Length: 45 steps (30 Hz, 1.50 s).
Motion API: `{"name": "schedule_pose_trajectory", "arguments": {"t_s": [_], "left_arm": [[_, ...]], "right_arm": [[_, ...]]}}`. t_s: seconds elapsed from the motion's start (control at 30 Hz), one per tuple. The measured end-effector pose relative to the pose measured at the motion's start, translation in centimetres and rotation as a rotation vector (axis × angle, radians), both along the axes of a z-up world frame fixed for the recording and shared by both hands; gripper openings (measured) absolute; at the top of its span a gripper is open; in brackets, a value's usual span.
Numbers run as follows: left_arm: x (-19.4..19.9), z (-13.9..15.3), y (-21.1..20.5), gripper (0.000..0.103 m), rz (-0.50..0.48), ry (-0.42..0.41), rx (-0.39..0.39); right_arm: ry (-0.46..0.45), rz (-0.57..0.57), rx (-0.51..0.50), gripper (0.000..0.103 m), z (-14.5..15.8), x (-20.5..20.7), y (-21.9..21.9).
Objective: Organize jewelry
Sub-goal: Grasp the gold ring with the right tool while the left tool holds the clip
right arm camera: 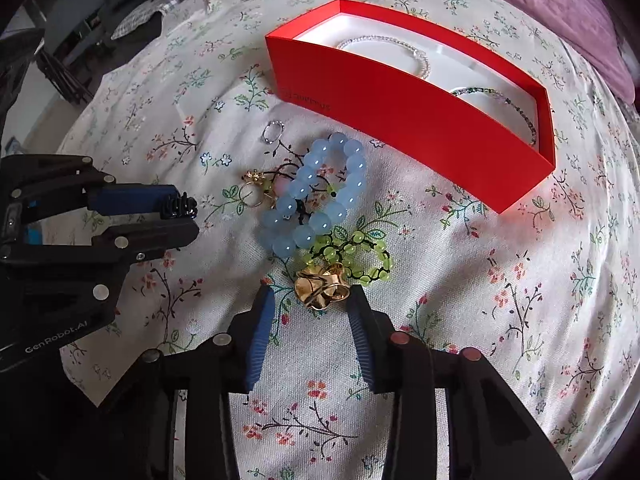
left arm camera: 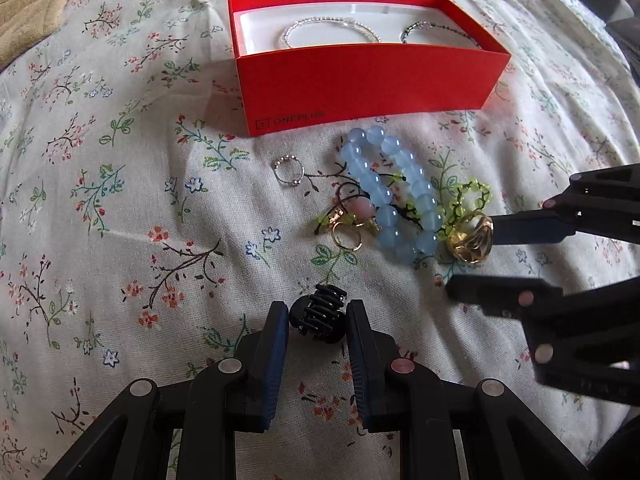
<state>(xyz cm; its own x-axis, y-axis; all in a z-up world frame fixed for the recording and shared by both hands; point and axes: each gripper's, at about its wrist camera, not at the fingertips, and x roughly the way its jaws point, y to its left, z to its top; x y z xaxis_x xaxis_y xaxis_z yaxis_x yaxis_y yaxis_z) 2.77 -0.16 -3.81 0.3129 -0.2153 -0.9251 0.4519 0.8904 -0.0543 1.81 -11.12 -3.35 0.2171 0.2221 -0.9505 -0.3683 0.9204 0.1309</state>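
Observation:
A red box point(left arm camera: 360, 80) point(right arm camera: 400, 120) lies on the flowered bedsheet with two beaded bracelets inside. In front of it lie a blue bead bracelet point(left arm camera: 396, 196) point(right arm camera: 316, 196), a green bead bracelet point(left arm camera: 468, 200) point(right arm camera: 356, 256), a silver ring point(left arm camera: 289, 171) point(right arm camera: 273, 132), thin gold rings point(left arm camera: 346, 232) point(right arm camera: 254, 188) and a large gold ring point(left arm camera: 470, 238) point(right arm camera: 322, 286). My left gripper point(left arm camera: 318, 320) point(right arm camera: 188, 216) is shut on a black hair claw clip point(left arm camera: 320, 314) point(right arm camera: 178, 206). My right gripper point(right arm camera: 312, 300) point(left arm camera: 472, 256) is open with the large gold ring between its fingertips.
A beige blanket point(left arm camera: 36, 0) lies at the far left of the bed. A purple cover point(right arm camera: 560, 4) lies beyond the box. Chairs point(right arm camera: 76, 32) stand off the bed's edge.

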Motion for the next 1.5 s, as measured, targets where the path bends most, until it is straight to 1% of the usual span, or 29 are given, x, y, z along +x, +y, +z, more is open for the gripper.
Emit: {"name": "schedule_pose_trajectory", "arguments": {"t_s": [0.07,0.1,0.3,0.7,0.87,1.03,1.1,1.13,1.17,1.3,1.5], "left_arm": [[-0.1,0.0,0.2,0.023,0.0,0.002,0.0],[-0.1,0.0,0.2,0.023,0.0,0.002,0.0],[-0.2,0.1,0.3,0.023,0.004,0.004,0.001],[0.2,-0.2,-0.3,0.024,0.004,0.013,0.012],[0.4,-0.4,-0.5,0.024,0.001,0.015,0.012],[0.8,-0.8,-0.7,0.024,0.007,0.022,0.019],[0.9,-0.8,-0.7,0.024,0.013,0.021,0.017],[0.9,-0.8,-0.7,0.024,0.014,0.016,0.014],[1.0,-0.6,-0.7,0.024,0.017,0.015,0.01],[1.1,-0.2,-0.6,0.024,0.018,0.008,-0.001],[1.4,0.7,-0.5,0.024,0.028,-0.005,-0.019]], "right_arm": [[0.001,0.0,0.001,0.026,0.0,0.1,0.0],[0.001,0.001,0.001,0.024,0.0,0.1,0.0],[0.004,0.002,0.004,0.024,0.0,0.0,-0.1],[0.043,-0.011,0.067,0.032,0.0,0.4,-0.8],[0.069,-0.028,0.101,0.04,-0.1,0.8,-1.0],[0.071,-0.056,0.111,0.04,-0.1,1.0,-1.3],[0.064,-0.063,0.1,0.038,-0.1,1.0,-1.3],[0.06,-0.067,0.087,0.031,0.0,1.0,-1.3],[0.057,-0.068,0.07,0.026,0.0,1.0,-1.3],[0.065,-0.078,0.055,0.025,0.2,1.0,-1.5],[0.046,-0.083,0.054,0.025,1.2,0.6,-1.6]]}}
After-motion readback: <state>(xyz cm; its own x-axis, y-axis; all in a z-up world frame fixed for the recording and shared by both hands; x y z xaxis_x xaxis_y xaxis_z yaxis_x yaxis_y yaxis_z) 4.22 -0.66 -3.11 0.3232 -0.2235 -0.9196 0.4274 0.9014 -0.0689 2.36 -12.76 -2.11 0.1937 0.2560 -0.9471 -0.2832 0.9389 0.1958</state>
